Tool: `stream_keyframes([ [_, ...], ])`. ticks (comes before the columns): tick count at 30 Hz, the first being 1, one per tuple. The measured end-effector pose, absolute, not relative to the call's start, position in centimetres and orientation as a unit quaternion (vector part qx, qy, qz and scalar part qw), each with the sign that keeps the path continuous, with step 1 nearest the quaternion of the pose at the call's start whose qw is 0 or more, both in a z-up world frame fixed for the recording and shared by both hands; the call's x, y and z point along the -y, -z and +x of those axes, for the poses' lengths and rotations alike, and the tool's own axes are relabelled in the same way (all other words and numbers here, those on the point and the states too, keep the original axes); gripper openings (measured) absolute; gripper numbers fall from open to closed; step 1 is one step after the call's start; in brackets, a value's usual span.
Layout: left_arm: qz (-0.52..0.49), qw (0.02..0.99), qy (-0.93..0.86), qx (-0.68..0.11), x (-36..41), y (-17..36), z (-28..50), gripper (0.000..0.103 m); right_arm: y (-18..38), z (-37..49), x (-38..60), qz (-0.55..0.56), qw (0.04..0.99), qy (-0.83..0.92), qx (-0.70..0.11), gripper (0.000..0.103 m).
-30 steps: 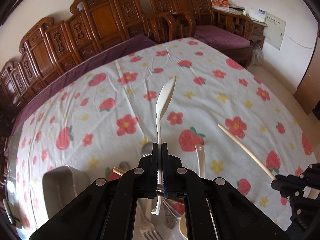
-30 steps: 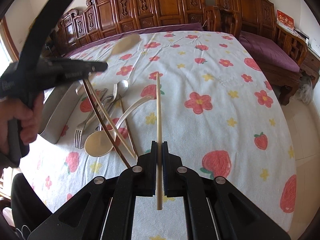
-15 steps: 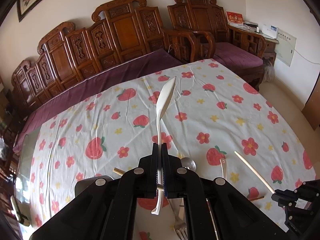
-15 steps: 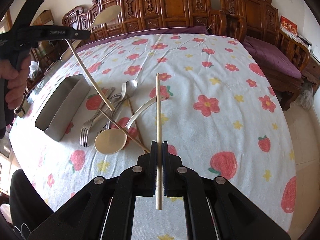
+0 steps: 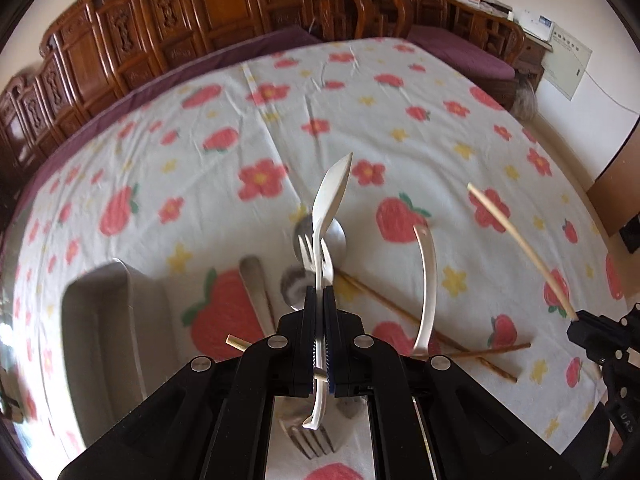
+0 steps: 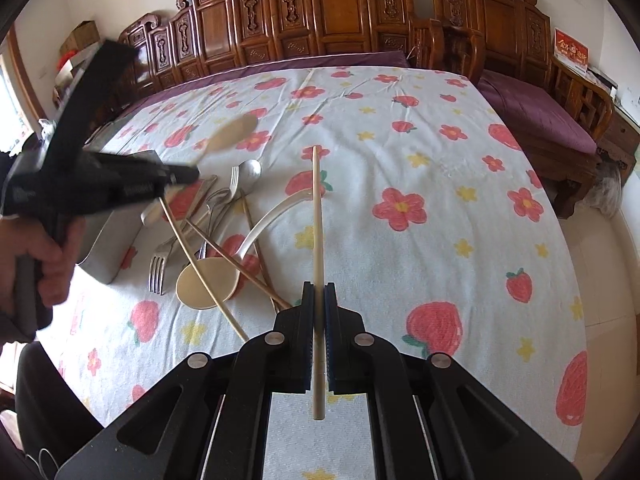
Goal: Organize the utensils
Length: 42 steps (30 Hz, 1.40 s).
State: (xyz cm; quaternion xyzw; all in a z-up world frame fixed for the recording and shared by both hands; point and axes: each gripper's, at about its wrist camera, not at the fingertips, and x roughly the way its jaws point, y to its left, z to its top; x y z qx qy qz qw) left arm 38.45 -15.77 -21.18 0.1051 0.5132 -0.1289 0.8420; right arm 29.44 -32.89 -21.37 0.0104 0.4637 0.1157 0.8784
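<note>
Strawberry-and-flower cloth is spread over the whole desk (image 6: 400, 128), with carved wooden seats ranged behind it. Near the desk's left edge a steel tray (image 6: 108, 248) is set; what little of its inside is shown looks empty, though blur hides most of it. Just beside the tray a loose heap is left: a fork (image 6: 160, 264), a metal spoon (image 6: 250, 176), a cream ladle (image 6: 208, 284) and brown chopsticks (image 6: 260, 256), crossed over one another.

The left claw (image 5: 319, 300) is clenched on a slim cream spoon (image 5: 330, 196), gripped partway along its handle and carried in the air above the heap. The right claw (image 6: 319, 292) is clenched on a pale chopstick (image 6: 317, 216), held near its lower end, clear of the cloth.

Both held pieces are judged light and stiff; the spoon's smooth, curved handle may pivot in the pads, so a hold nearer its middle would be steadier. The thin chopstick may roll once it is let go.
</note>
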Motion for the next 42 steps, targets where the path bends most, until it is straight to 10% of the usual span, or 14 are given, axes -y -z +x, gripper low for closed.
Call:
stream_keyframes([
  [31, 0.026, 0.874, 0.149, -0.461, 14.3, 14.1, 39.3, 0.004, 22.5, 29.5, 32.5, 0.006, 0.872, -0.117, -0.475, 0.006],
  [36, 0.026, 0.873, 0.148, -0.464, 14.2, 14.9, 39.2, 0.039, 22.6, 29.6, 32.6, 0.004, 0.872, -0.117, -0.476, 0.006],
  [42, 0.034, 0.871, 0.147, -0.468, 14.4, 15.5, 39.2, 0.039, 22.7, 29.7, 32.5, 0.004, 0.871, -0.116, -0.477, 0.006],
])
